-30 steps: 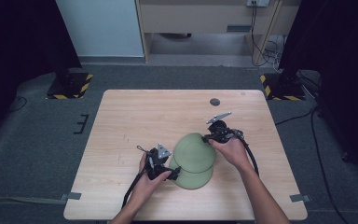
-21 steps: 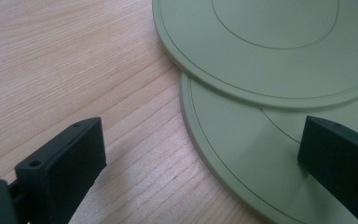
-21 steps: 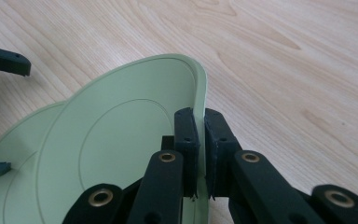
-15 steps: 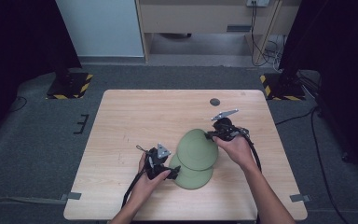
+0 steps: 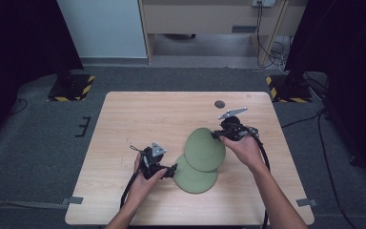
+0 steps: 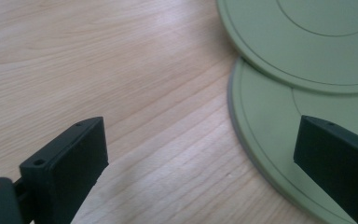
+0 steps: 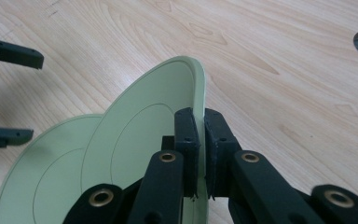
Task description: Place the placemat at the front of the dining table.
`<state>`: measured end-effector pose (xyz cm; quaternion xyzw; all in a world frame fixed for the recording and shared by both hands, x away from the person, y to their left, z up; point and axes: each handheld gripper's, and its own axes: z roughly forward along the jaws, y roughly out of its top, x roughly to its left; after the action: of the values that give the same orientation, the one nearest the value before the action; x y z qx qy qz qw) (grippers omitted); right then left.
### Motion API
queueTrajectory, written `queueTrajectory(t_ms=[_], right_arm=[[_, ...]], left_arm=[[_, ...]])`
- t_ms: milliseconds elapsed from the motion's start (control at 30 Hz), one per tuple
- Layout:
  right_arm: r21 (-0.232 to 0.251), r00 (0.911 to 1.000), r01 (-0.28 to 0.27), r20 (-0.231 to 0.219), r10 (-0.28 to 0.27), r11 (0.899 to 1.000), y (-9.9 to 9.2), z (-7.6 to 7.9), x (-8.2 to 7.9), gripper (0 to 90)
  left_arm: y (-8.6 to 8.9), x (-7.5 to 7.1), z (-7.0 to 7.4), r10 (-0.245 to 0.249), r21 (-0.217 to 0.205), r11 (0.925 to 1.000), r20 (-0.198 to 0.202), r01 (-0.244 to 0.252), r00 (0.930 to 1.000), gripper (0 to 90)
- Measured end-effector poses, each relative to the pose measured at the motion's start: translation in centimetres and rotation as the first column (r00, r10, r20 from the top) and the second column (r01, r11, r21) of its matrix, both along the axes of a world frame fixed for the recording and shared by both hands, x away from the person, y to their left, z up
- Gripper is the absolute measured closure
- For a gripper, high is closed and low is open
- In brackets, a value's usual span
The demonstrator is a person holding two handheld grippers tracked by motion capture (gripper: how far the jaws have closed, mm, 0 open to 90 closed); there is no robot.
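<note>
In right gripper (image 7: 200, 154): upper plate (image 7: 144, 135) tilted, rim up.

Black two-jaw tool (image 5: 172, 168) in each bare-armed hand, grey three-cornered top plates, trailing black cables, brass-ringed pivots.

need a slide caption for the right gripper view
Right gripper pinching the rim of a tilted green plate above a second green plate on the wooden table.

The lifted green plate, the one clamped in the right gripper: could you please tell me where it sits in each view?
High view: lifted green plate centre-right, tilted, overlapping the flat plate.
Left gripper view: top right.
Right gripper view: centre, rim pinched in the right gripper.
Shared landmark: the flat plate.
</note>
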<state>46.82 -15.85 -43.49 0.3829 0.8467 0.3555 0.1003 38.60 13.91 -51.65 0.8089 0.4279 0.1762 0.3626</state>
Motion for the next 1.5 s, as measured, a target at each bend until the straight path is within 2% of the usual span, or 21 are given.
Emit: queueTrajectory(t_ms=[267,533,767,1067,1267,1500], right_arm=[[0.031,0.9999,0.015,-0.001,-0.015,0.999,-0.5,0.5,0.0,85.8],[0.036,0.9998,0.016,0.006,-0.017,0.999,-0.6,1.2,0.1,85.8],[0.025,0.9998,0.017,0.013,-0.017,1.0,-0.3,1.5,0.2,85.8],[0.003,0.999,0.035,0.028,-0.035,0.999,0.1,1.1,0.9,85.8],[0.003,0.9987,0.038,0.034,-0.038,0.999,0.2,1.6,1.0,85.8],[0.007,0.9977,0.053,0.042,-0.053,0.999,0.4,2.1,1.2,85.8]], left_arm=[[1.4,0.4,-0.1,0.048,0.002,0.9989,0.0,-0.048,0.9989,2.3],[2.5,0.7,-0.1,0.076,-0.003,0.9971,-0.006,-0.076,0.9971,2.3],[3.3,1.0,-0.1,0.099,-0.013,0.995,-0.008,-0.099,0.9951,2.4],[4.5,1.4,-0.4,0.142,0.02,0.9897,0.008,-0.142,0.9899,2.7],[5.8,1.8,-0.6,0.197,0.024,0.9802,0.0,-0.196,0.9805,2.8],[7.2,2.3,-1.1,0.239,0.029,0.9708,-0.022,-0.238,0.9708,2.7]])
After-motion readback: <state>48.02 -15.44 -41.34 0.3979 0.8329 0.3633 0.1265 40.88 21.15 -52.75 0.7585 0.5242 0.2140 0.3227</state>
